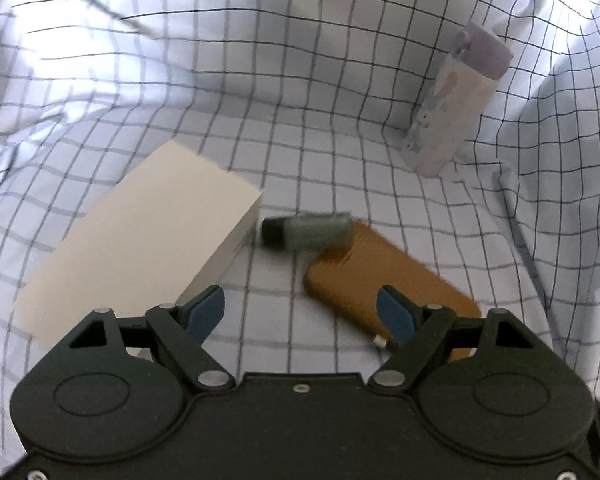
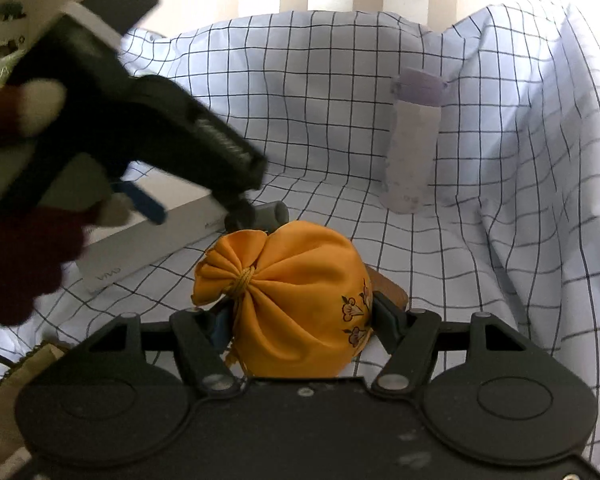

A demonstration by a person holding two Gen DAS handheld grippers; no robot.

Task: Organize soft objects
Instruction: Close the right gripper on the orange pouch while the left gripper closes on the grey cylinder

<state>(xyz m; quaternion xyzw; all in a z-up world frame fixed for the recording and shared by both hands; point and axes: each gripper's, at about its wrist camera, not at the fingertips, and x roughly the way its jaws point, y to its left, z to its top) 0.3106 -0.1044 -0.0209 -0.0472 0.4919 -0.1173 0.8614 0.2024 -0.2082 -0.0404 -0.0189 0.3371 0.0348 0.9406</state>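
Note:
My right gripper [image 2: 300, 320] is shut on an orange drawstring pouch [image 2: 296, 300] with flower embroidery, held above the checked cloth [image 2: 340, 120]. My left gripper [image 1: 300, 312] is open and empty, hovering over the cloth between a white box [image 1: 140, 236] and a brown ribbed case [image 1: 380, 280]. A small grey cylinder [image 1: 306, 230] lies just ahead of it. In the right wrist view the left gripper [image 2: 144, 204] hangs over the white box [image 2: 148, 240] and the grey cylinder [image 2: 268, 212].
A pale bottle with a purple cap [image 1: 456, 100] stands at the back right; it also shows in the right wrist view [image 2: 414, 140]. The checked cloth [image 1: 300, 80] rises in folds on all sides. Cardboard [image 2: 4, 400] sits at the lower left.

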